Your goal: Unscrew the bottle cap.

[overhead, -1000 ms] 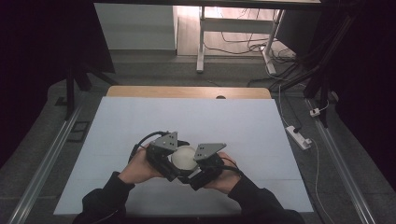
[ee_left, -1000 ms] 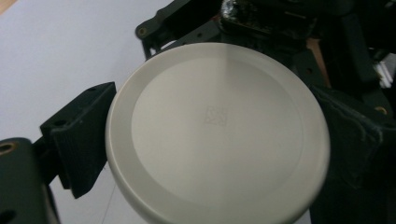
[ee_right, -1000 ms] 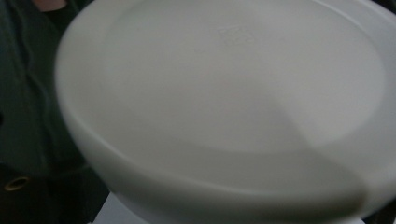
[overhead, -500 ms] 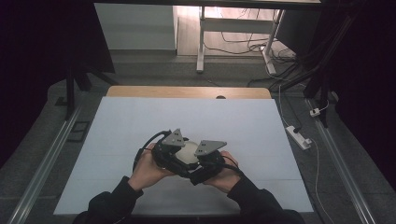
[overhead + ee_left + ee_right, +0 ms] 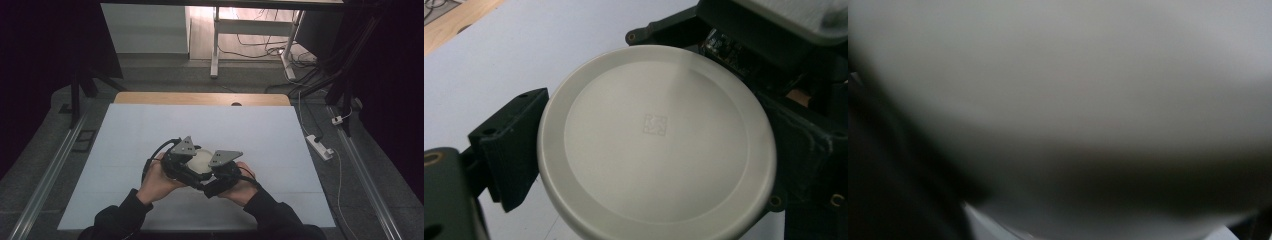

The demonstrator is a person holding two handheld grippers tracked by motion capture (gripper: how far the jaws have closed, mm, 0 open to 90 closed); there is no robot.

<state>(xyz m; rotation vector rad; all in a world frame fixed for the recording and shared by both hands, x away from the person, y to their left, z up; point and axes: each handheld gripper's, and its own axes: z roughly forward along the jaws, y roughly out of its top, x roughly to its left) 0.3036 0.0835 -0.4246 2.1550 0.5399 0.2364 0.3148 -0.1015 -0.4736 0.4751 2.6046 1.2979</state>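
A white round disc (image 5: pixel 199 161) with a raised rim and a small square mark at its centre is held just above the white table sheet (image 5: pixel 150 130), near its front middle. My left gripper (image 5: pixel 186 165) comes at it from the left; in the left gripper view the disc (image 5: pixel 654 140) sits between my two black jaws, which press on its rim, so the left gripper (image 5: pixel 656 150) is shut on it. My right gripper (image 5: pixel 220 174) is tight against the disc's right side. The right gripper view gives a blurred, very close white surface of the disc (image 5: pixel 1073 75); its jaws are hidden.
A wooden table edge (image 5: pixel 200 98) runs along the far side of the sheet. A white power strip (image 5: pixel 320 146) with its cable lies on the floor to the right. Metal rails (image 5: pixel 50 170) flank the table. Desk legs and cables stand beyond.
Both hands have stayed together at the front middle. The disc has turned between the grippers, and the left hand has shifted a little to the left since half a second ago.
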